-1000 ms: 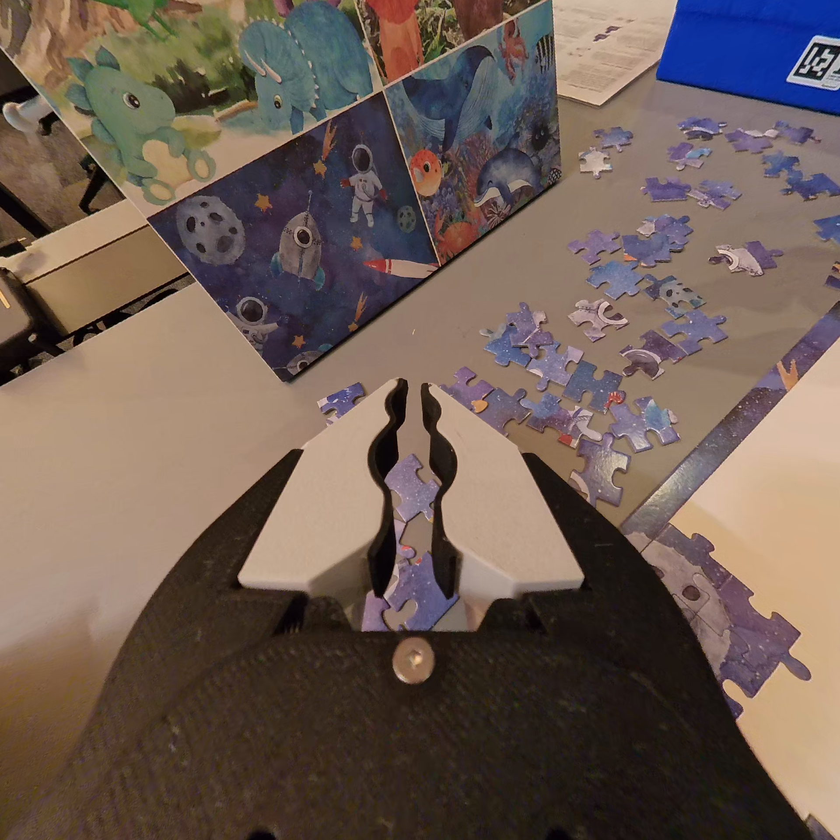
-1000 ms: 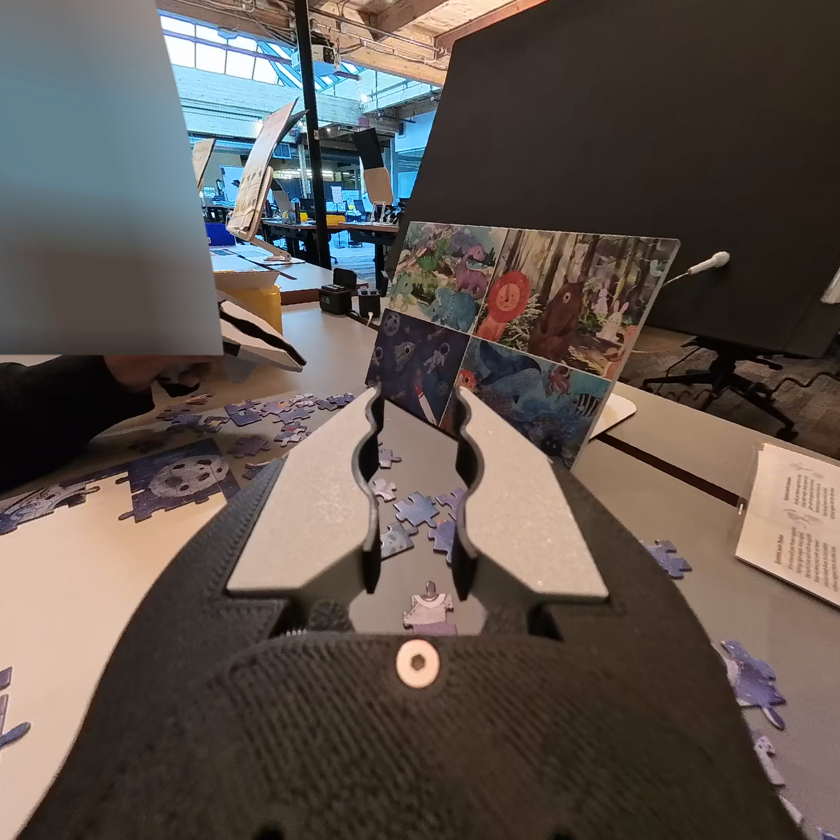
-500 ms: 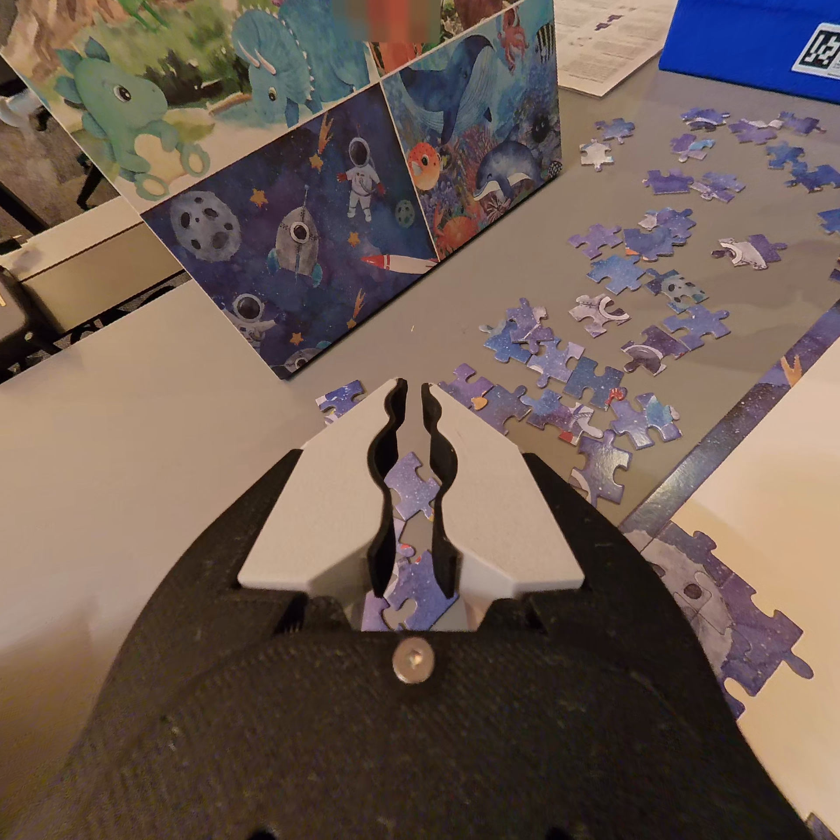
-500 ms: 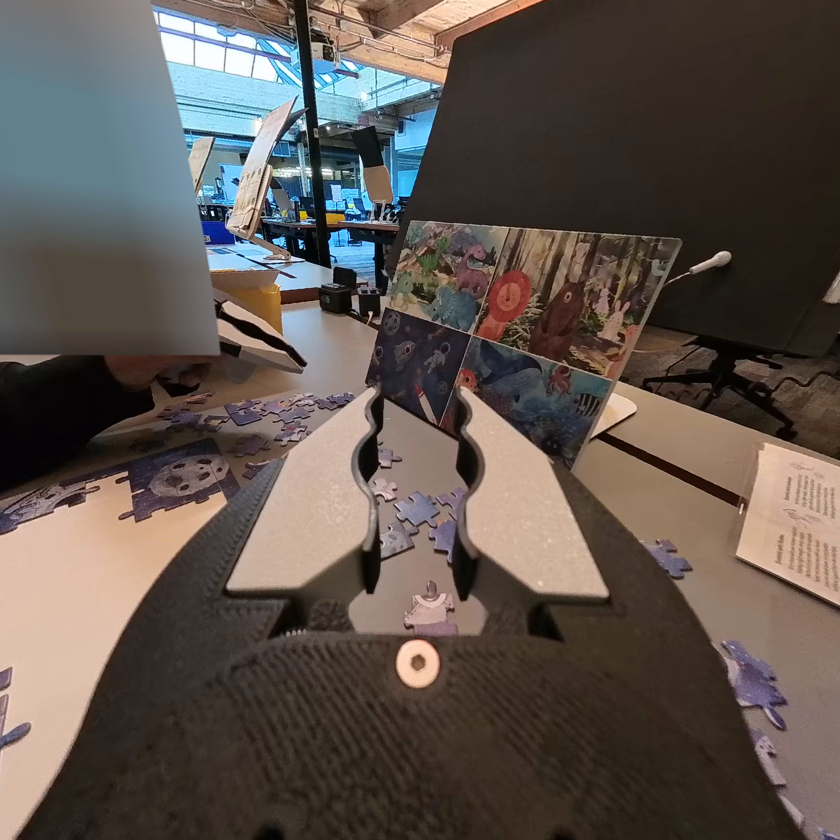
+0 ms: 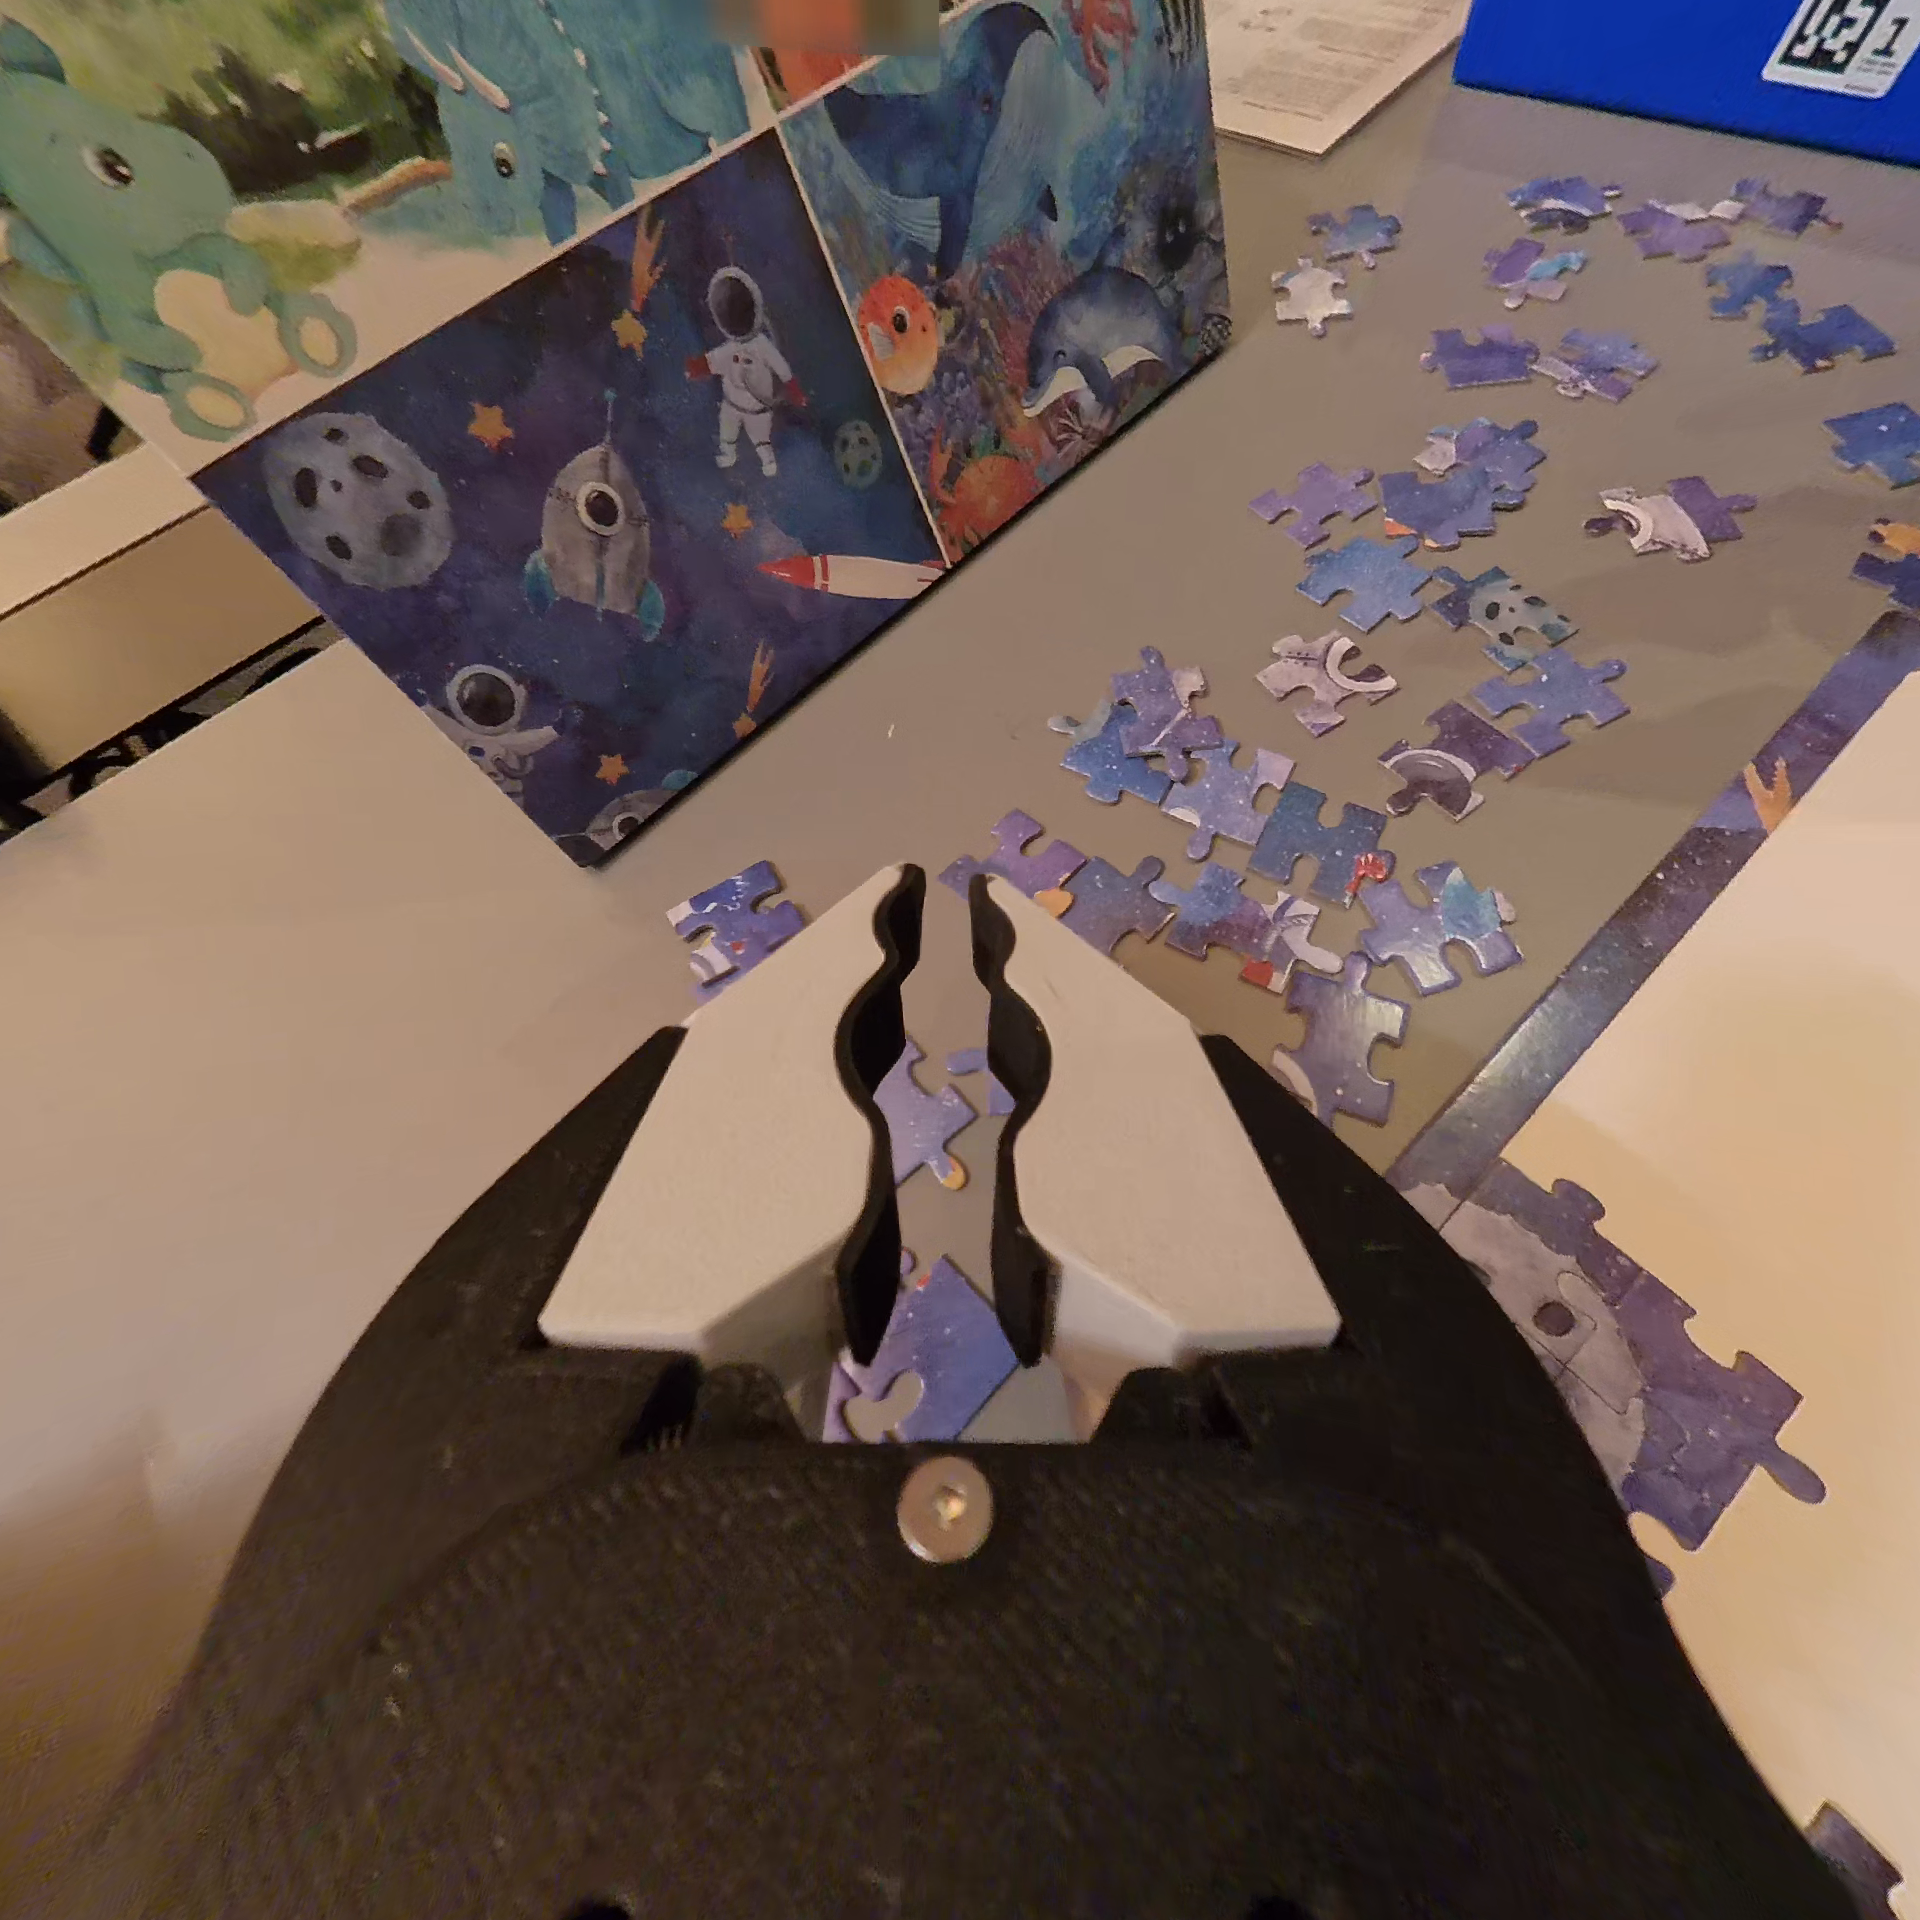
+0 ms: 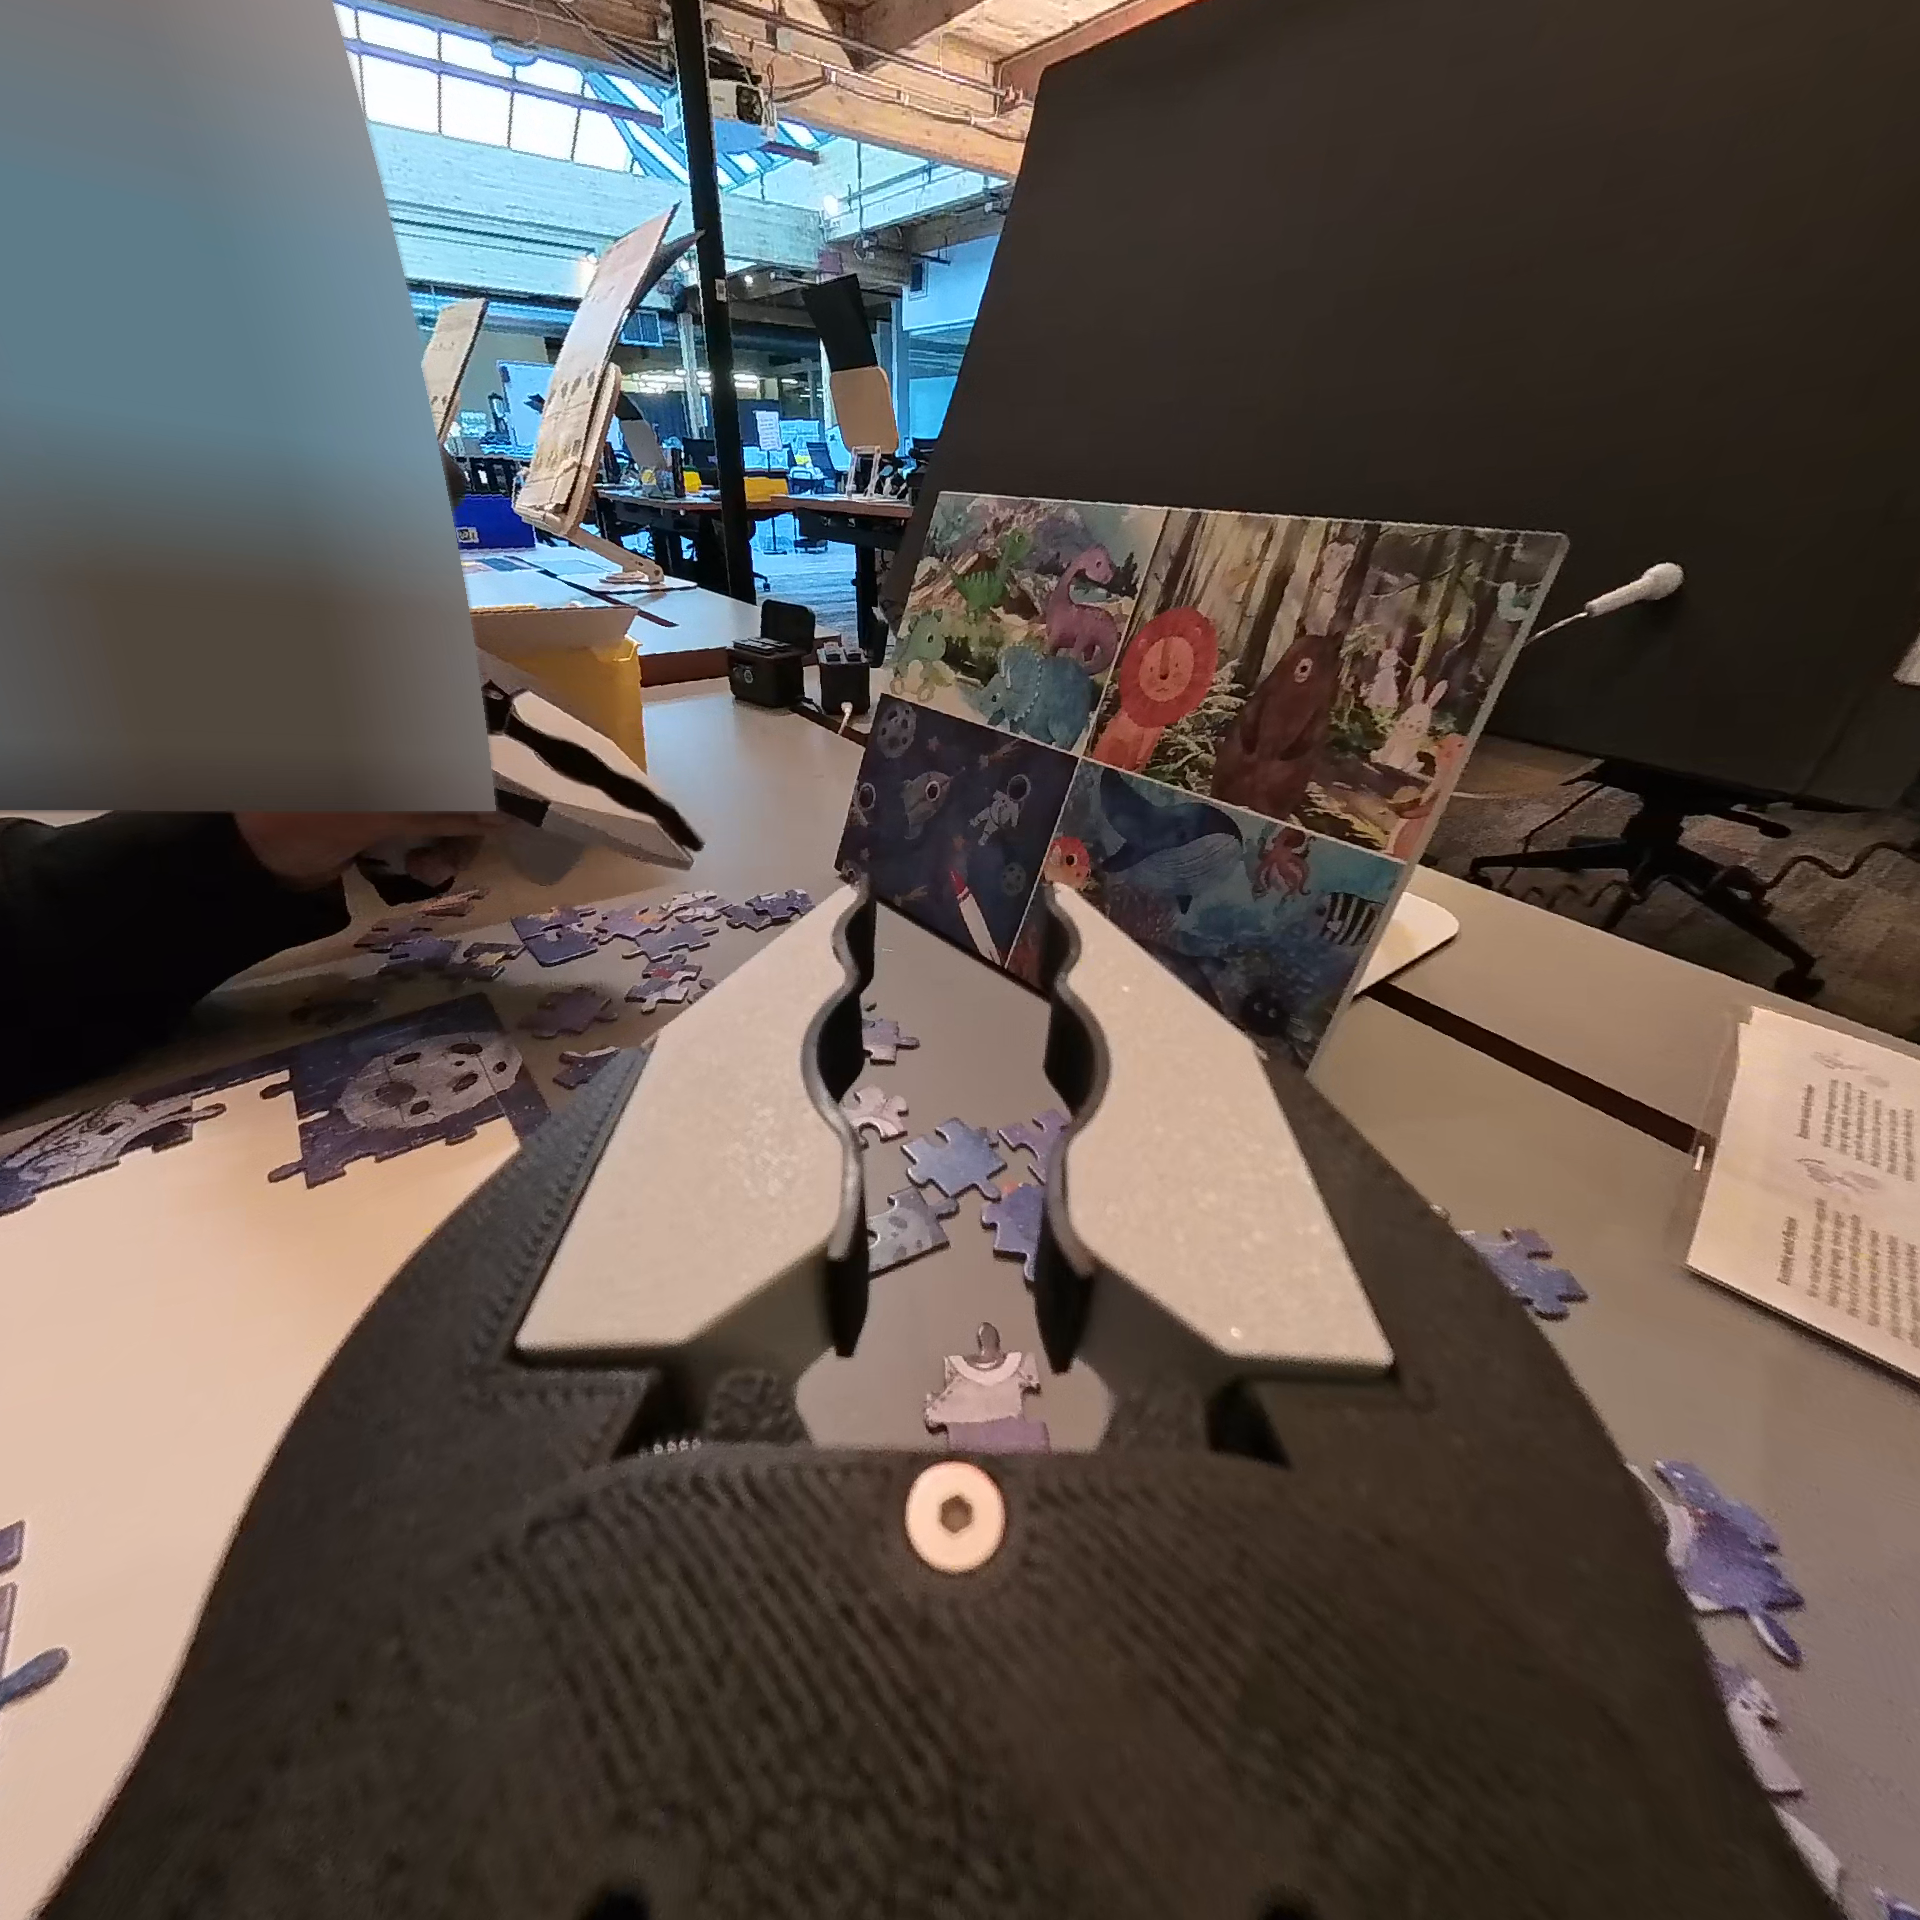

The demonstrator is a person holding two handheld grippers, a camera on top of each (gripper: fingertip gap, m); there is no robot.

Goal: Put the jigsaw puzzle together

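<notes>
A grey desk [image 5: 260, 1143] carried everything. On it stood a large picture board [image 5: 623, 520], tilted back, with four painted scenes, its space scene at the near lower corner. Behind it rose a black panel [image 6: 1455, 312].

A cream mat [image 5: 1714, 1039] lay to the right of the left tongs. Only part of a space puzzle was joined on it: a dark border strip [image 5: 1621, 935] along its edge, a joined patch [image 5: 1621, 1382] in the corner and a moon section [image 6: 416, 1091]. Most of the mat was bare.

Many loose pieces [image 5: 1299, 821] in blue and purple were scattered on the desk between the board and the mat, some overlapping. A blue box [image 5: 1662, 62] and a printed sheet [image 6: 1829, 1184] sat at the edges.

The left tongs [image 5: 945, 894] hung low over the desk by the board's corner, their tips parted by a narrow slit and pinching nothing. One piece [image 5: 732, 920] lay just beside the left tip, and another piece [image 5: 925, 1117] showed on the desk through the gap.

The right tongs [image 6: 956, 904] were spread wider and bare, pointing at the board above a few loose pieces, with a pale piece [image 6: 982, 1397] beneath them.
</notes>
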